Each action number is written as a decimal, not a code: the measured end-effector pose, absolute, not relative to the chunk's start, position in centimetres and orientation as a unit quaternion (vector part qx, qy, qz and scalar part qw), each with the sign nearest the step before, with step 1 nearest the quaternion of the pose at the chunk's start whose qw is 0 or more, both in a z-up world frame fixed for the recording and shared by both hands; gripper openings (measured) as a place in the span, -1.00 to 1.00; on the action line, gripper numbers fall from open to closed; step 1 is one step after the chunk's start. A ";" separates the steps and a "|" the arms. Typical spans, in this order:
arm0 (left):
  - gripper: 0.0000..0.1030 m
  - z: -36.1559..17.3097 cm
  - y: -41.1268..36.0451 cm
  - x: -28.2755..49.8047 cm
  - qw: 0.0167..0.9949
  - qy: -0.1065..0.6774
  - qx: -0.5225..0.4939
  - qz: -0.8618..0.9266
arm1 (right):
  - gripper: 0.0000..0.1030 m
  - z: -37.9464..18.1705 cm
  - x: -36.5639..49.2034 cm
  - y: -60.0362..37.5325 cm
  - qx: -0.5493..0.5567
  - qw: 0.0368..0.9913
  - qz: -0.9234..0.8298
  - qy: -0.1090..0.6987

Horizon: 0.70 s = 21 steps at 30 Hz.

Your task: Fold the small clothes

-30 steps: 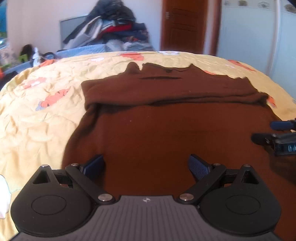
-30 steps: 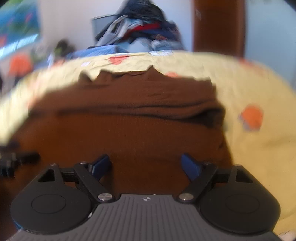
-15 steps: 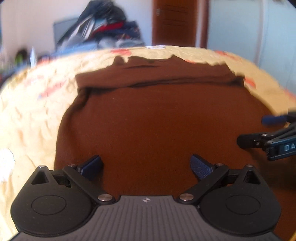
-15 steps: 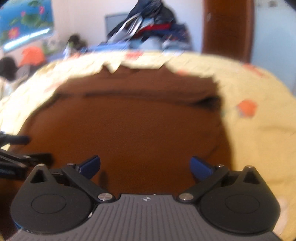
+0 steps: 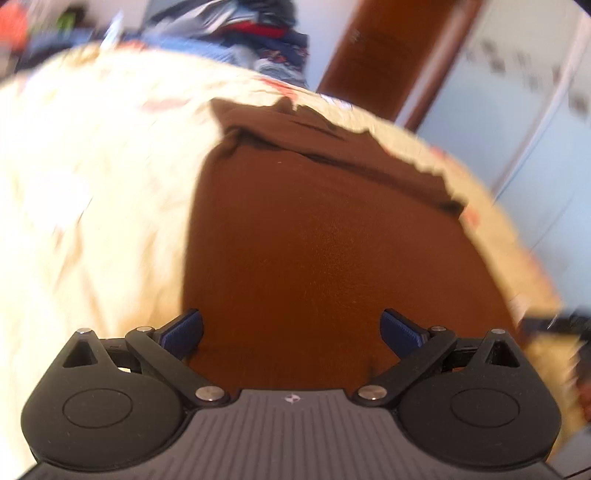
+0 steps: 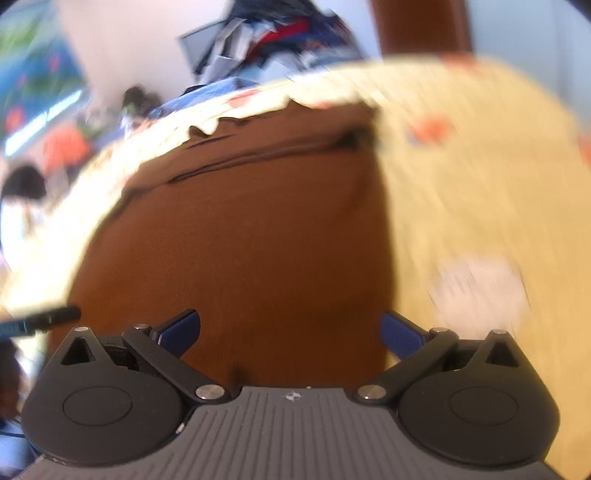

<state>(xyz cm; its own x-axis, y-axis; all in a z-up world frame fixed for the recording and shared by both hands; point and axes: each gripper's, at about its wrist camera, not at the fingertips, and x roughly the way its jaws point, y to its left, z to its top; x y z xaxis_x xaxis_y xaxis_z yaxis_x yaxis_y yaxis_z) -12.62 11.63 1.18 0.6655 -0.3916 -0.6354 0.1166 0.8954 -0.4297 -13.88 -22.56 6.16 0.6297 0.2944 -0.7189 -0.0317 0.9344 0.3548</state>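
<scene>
left gripper (image 5: 291, 328) near edge of frame, blue pads (image 5: 183, 330) spread wide, nothing between them, just hovering over the near part of the brown garment (image 5: 332, 258). released, no cloth pinched. right gripper (image 6: 290, 328) same story: pads (image 6: 400, 332) wide apart, nothing clamped, brown fabric below and ahead of them. each gripper's tip peeks into the other's view at the side edge, so the two sit side by side over the near hem area, left one over the garment's left edge, right one over its right edge.

both point down at a slant toward the bed, and both views are tilted, so the wrists look rolled, left view leaning one way, right the other. heavy motion blur in both.

garment lies flat on the yellow patterned bedsheet (image 5: 92, 184), body spread smooth in the middle. further out, a folded band (image 6: 266, 147) runs across the far end, looks like sleeves or top part already turned in over the body. so judgement: first fold done, main body not yet folded, at least one or two folds left. near hem not visible under the grippers, cannot tell if it is lined up.

far back: clothes pile (image 6: 266, 33), wooden door (image 5: 391, 55), too blurred for more.
</scene>
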 end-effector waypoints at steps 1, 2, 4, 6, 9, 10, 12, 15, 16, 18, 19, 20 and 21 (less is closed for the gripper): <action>1.00 1.1 13.1 -13.0 0.879 0.390 -0.227 -0.155 | 1.00 6.0 -14.1 -23.8 0.187 0.873 0.088 0.441; 1.00 0.7 14.4 -13.0 0.857 0.397 -0.279 -0.172 | 1.00 6.0 -14.6 -24.9 0.210 0.867 0.097 0.441; 1.00 -0.4 16.5 -12.8 0.803 0.414 -0.375 -0.207 | 1.00 5.7 -15.4 -26.2 0.257 0.842 0.122 0.458; 1.00 -2.0 17.8 -12.6 0.741 0.430 -0.452 -0.247 | 1.00 5.1 -15.6 -26.8 0.310 0.803 0.164 0.482; 1.00 -2.5 18.4 -12.6 0.714 0.446 -0.467 -0.271 | 1.00 3.3 -15.8 -26.6 0.376 0.735 0.237 0.512; 1.00 -2.5 18.4 -12.6 0.707 0.454 -0.468 -0.274 | 1.00 3.1 -15.9 -26.5 0.383 0.728 0.245 0.513; 1.00 -2.6 18.6 -12.8 0.695 0.463 -0.473 -0.281 | 1.00 2.8 -16.1 -26.8 0.402 0.722 0.242 0.509; 1.00 -2.5 18.9 -13.1 0.692 0.466 -0.474 -0.282 | 1.00 2.2 -16.6 -27.6 0.446 0.708 0.235 0.494; 1.00 -2.4 19.1 -13.2 0.696 0.465 -0.473 -0.277 | 1.00 2.1 -16.9 -27.8 0.451 0.706 0.234 0.492; 1.00 -1.2 19.9 -13.3 0.737 0.452 -0.439 -0.243 | 0.99 2.1 -16.9 -27.6 0.448 0.707 0.233 0.494; 1.00 -0.5 20.2 -13.2 0.758 0.447 -0.416 -0.227 | 0.99 2.2 -16.7 -27.7 0.444 0.709 0.232 0.497; 1.00 -0.2 20.2 -12.8 0.769 0.454 -0.397 -0.213 | 1.00 2.3 -16.3 -27.7 0.441 0.710 0.231 0.499; 1.00 -0.2 20.1 -12.4 0.769 0.458 -0.392 -0.215 | 1.00 2.5 -16.2 -27.8 0.439 0.710 0.232 0.499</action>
